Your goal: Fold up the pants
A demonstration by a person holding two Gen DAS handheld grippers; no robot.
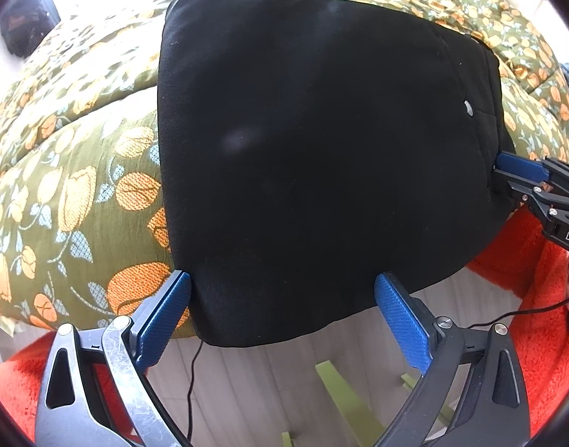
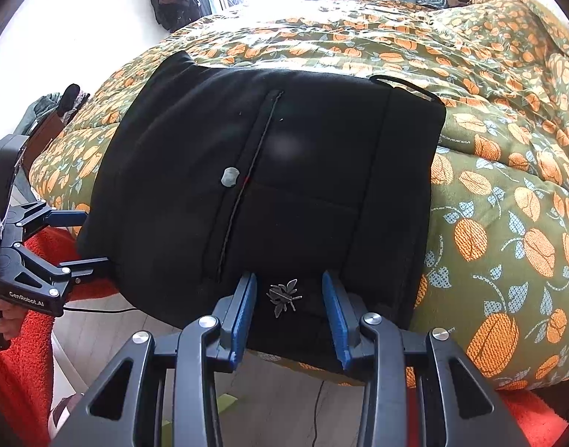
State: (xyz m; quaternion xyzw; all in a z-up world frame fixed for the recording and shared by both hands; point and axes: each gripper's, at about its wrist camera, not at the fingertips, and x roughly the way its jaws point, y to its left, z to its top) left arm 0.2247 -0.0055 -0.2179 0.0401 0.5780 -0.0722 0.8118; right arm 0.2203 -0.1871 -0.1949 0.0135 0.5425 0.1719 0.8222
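Observation:
The black pants (image 1: 314, 156) lie folded into a compact block on the green floral quilt (image 1: 79, 193), their near edge hanging over the bed's edge. In the right wrist view the pants (image 2: 269, 186) show a pocket seam, a metal button and a small embroidered insect near the front edge. My left gripper (image 1: 282, 290) is open, its blue pads on either side of the near left corner of the fold. My right gripper (image 2: 289, 290) is open with its fingers straddling the near edge by the insect. Each gripper shows in the other's view: the right (image 1: 523, 171) and the left (image 2: 79, 238).
The quilt (image 2: 508, 193) covers the bed to the right and behind the pants. Orange fleece sleeves (image 1: 537, 316) sit close below the grippers. A pale wooden floor (image 1: 269, 380) with a green stool's legs and a black cable lies beneath. A bright window lies beyond the bed.

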